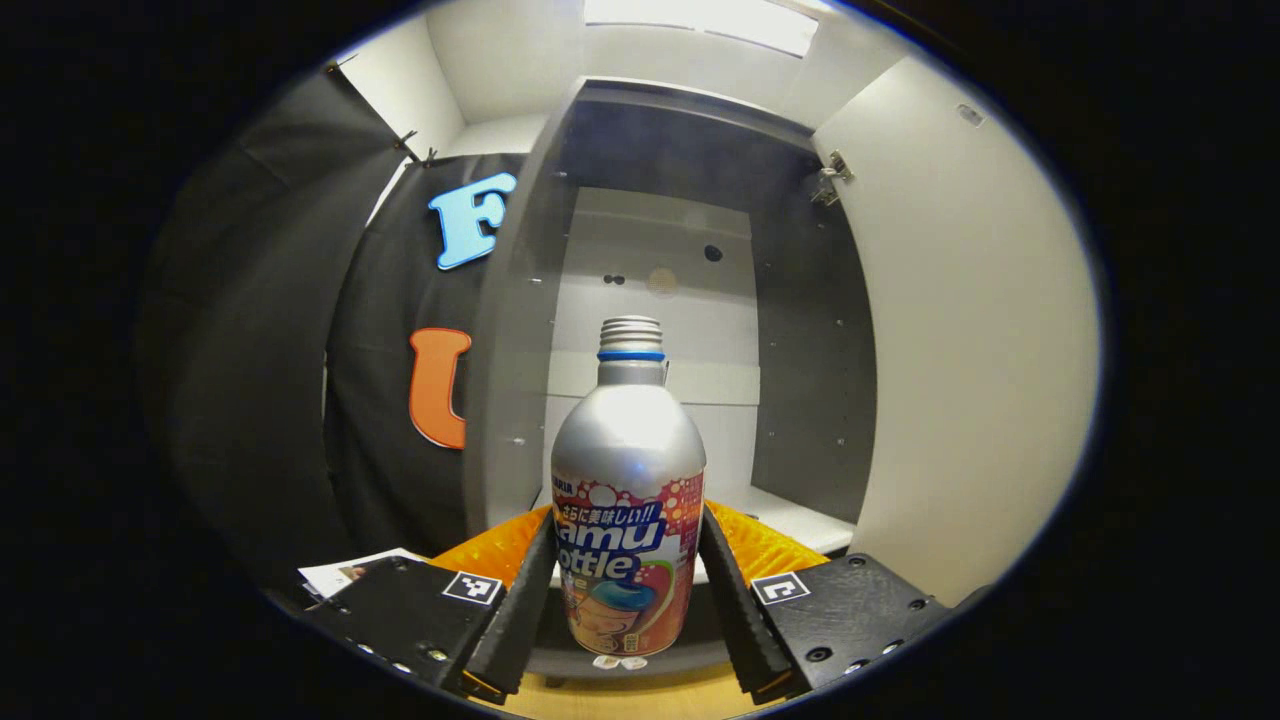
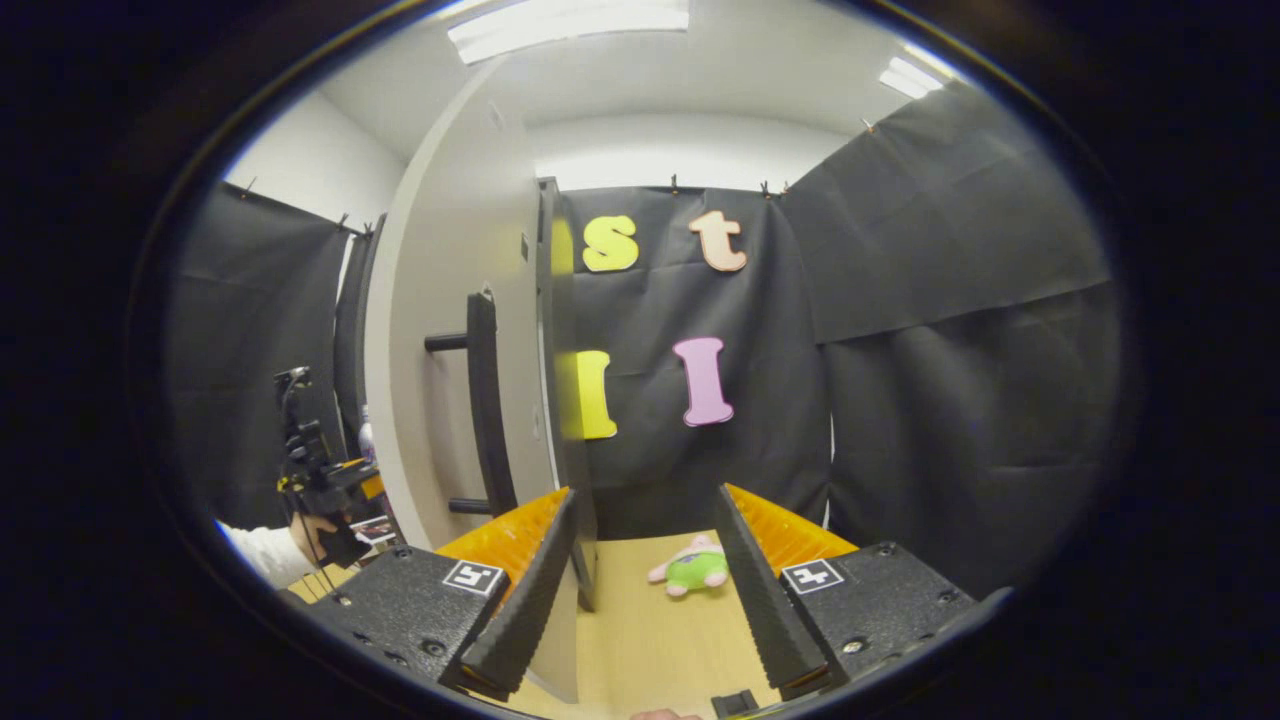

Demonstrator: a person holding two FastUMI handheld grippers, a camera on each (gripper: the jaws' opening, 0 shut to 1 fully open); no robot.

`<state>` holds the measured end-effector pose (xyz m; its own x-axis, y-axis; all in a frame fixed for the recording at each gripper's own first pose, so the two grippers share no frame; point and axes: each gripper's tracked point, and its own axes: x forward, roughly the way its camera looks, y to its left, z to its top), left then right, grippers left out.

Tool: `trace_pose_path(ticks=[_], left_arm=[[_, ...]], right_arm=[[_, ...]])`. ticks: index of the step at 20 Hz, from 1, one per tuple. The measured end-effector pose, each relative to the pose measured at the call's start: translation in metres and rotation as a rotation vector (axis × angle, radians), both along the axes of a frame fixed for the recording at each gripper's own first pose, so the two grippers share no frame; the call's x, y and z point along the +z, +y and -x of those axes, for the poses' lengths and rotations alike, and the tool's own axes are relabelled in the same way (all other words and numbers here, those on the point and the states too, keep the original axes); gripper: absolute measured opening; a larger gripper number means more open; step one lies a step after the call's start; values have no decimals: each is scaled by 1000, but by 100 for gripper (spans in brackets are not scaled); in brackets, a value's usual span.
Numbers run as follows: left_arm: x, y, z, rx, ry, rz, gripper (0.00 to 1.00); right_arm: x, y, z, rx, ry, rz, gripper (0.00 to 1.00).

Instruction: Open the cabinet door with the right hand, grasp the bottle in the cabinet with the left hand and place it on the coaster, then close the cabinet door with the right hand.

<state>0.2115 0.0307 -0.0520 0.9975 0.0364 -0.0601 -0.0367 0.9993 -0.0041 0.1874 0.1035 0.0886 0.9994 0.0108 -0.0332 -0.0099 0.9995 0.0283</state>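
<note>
left gripper view: left gripper (image 1: 628, 590) clamped on the bottle (image 1: 628, 520), both fingers against its sides, upright, just in front of the open cabinet (image 1: 700, 300).
right gripper view: right gripper (image 2: 645, 585) fingers apart, door edge (image 2: 555, 400) between them, untouched; handle (image 2: 483, 400) left; plush toy (image 2: 692, 565) on table (image 2: 650, 640).

Lighting: ceiling light panels (image 1: 700, 20) (image 2: 570, 28) are glowing overhead and blowing out to white in both views. The cabinet (image 1: 650, 300) interior is sitting in grey shadow; its open door (image 1: 960, 350) is catching even, bright light. A soft highlight is shining on the bottle (image 1: 628, 500) shoulder. Quality: fisheye distortion is bending straight edges near the rims, where brightness is falling off. Focus is holding sharp centrally.
</note>
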Motion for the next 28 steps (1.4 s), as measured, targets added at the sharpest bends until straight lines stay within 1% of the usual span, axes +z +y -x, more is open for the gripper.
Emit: trace_pose_path(ticks=[2,6,10,13,16,19,22,24,28], left_arm=[[-19,13,38,44,15,-9,76],[-69,42,101,155,75,-23,76],[-113,62,137,247,109,-31,75],[-151,79,158,316,153,-64,76],[-182,84,172,347,177,-76,76],[-203,93,175,371,183,-85,76],[-232,97,177,371,220,-53,76],[-243,99,178,381,236,-44,76],[-258,98,175,370,254,-61,76]], right_arm=[[0,2,1,9,-6,4,85],[-2,6,4,21,-2,2,87],[1,5,8,10,-3,5,87],[4,5,14,5,-8,-5,87],[9,5,20,-6,-13,-5,87],[16,6,25,-15,-20,-6,87],[18,6,29,-28,-14,0,86],[21,3,31,-43,-17,12,87],[25,4,33,-56,-21,19,87]])
